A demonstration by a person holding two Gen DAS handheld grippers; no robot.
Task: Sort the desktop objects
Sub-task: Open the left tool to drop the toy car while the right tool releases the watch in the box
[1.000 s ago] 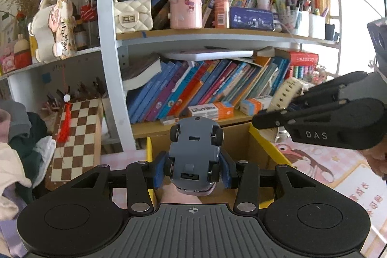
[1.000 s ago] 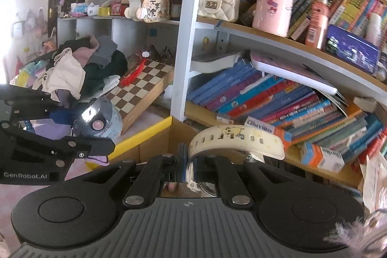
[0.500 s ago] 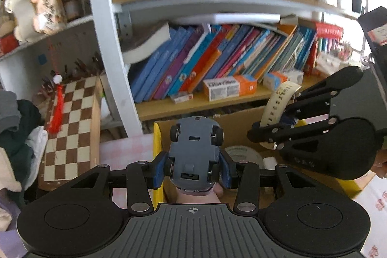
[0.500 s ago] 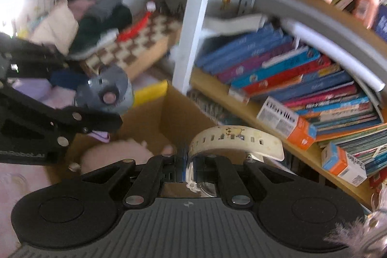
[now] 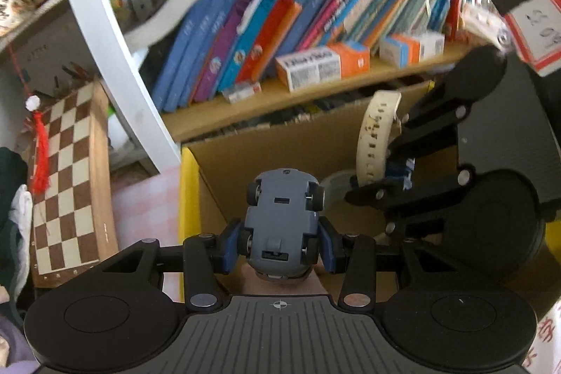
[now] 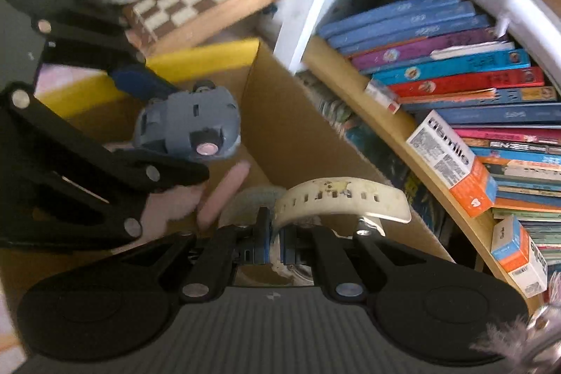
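Note:
My left gripper (image 5: 279, 242) is shut on a grey toy car (image 5: 281, 220), belly up, its blue pads pressed on the car's sides. It hangs over an open cardboard box (image 5: 266, 146) with a yellow rim. From the right wrist view the car (image 6: 189, 125) and the left gripper (image 6: 164, 132) show at the left, above the box (image 6: 298, 128). My right gripper (image 6: 277, 242) is shut on a cream watch (image 6: 343, 198) by its strap, also over the box. In the left wrist view that watch (image 5: 375, 135) and the right gripper (image 5: 392, 177) stand at the right.
A bookshelf with leaning books (image 5: 280, 23) and small orange-white cartons (image 5: 322, 62) rises right behind the box. A chessboard (image 5: 66, 177) leans at the left beside a white shelf post (image 5: 115, 58). A roll of tape (image 5: 336, 188) and something pink (image 6: 217, 195) lie inside the box.
Both grippers have sunk and tipped downward toward the box, drawing closer to the shelf. The upper shelf has slid out of view. Car and watch stay gripped as before.

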